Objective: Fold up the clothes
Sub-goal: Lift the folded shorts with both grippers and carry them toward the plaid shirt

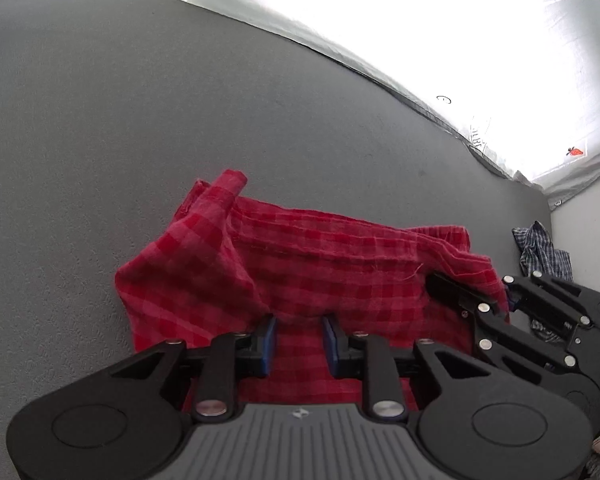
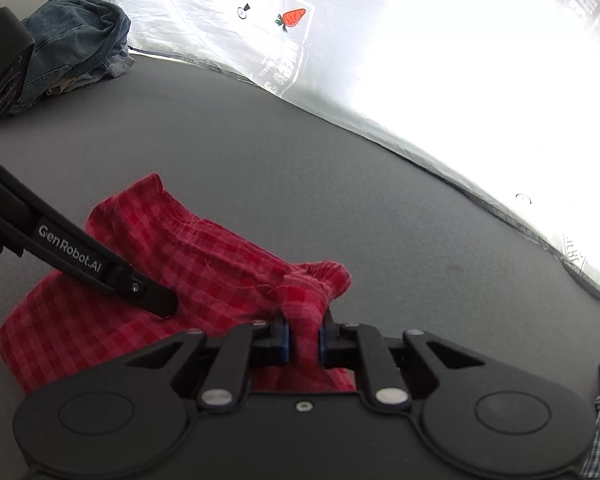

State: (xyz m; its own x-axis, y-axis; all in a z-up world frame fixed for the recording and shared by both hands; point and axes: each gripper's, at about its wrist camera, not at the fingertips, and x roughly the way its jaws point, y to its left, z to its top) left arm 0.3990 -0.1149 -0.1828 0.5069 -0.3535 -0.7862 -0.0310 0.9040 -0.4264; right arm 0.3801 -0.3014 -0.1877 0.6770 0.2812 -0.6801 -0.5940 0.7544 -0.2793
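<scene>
A red and pink checked cotton garment [image 1: 300, 264] is lying crumpled near the middle of a flat grey felt-like surface [image 1: 100, 120], closer to the near edge than to the far one. A white printed sheet [image 2: 420, 60] is glowing brightly along the far edge of that surface.

The left wrist view is showing the left gripper [image 1: 299, 340] over the near edge of the red cloth, its blue pads standing apart with cloth lying between them; the pads are not visibly pressing on it. At the right of this view the right gripper [image 1: 496, 300] is coming in from the side, its tips buried in the cloth's right edge. A blue and white plaid garment [image 1: 544, 252] is bunched in the far right corner.

The right wrist view is showing what the other cannot: the right gripper is clamped on a gathered bunch of the red cloth, its pads [image 2: 283, 340] squeezing the fabric from both sides. The left gripper's black finger is resting on the cloth at the left. Only here, a heap of blue denim clothing [image 2: 76, 44] is sitting at the far left corner.

Counted: two grippers, one red garment, one plaid garment, one denim heap.
</scene>
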